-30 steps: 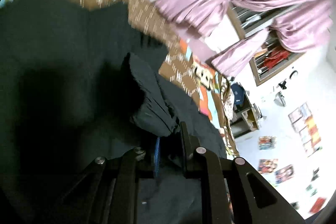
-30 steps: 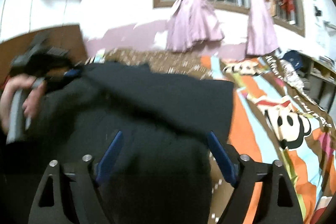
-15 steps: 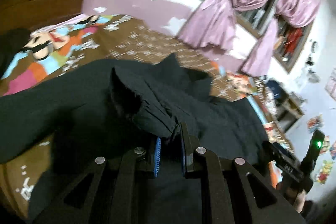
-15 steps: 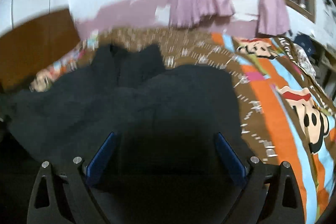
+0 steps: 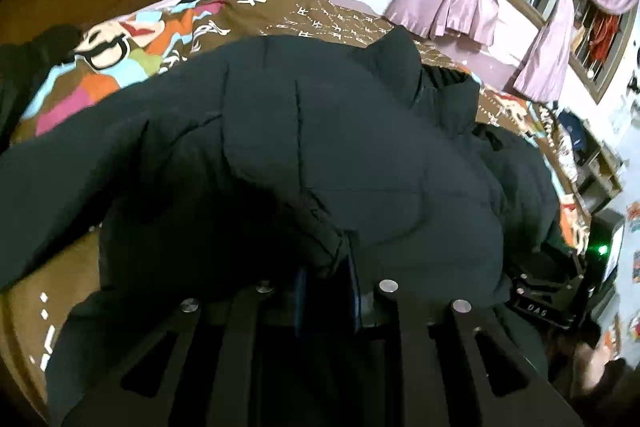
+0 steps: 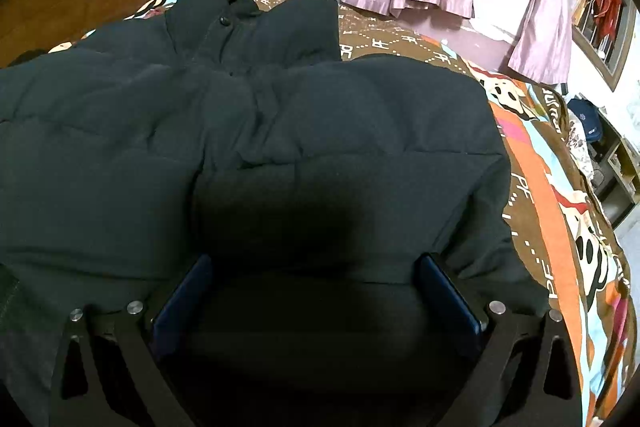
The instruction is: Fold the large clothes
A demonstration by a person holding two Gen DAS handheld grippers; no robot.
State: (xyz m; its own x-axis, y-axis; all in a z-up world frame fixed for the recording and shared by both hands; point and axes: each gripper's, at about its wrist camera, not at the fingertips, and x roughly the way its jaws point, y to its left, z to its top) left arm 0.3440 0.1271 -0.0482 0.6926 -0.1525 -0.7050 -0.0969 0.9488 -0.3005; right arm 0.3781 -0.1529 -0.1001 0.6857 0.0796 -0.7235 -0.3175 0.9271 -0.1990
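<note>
Black padded jacket [image 6: 280, 131] spread on the patterned bedspread [image 6: 560, 211], left gripper [image 5: 326, 291] pinching a bunched fold, right gripper [image 6: 316, 291] spread wide and empty above it: slippery bulk may slide free.

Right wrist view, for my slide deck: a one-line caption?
Open right gripper poised over a black puffer jacket spread on a cartoon-print bedspread.
</note>
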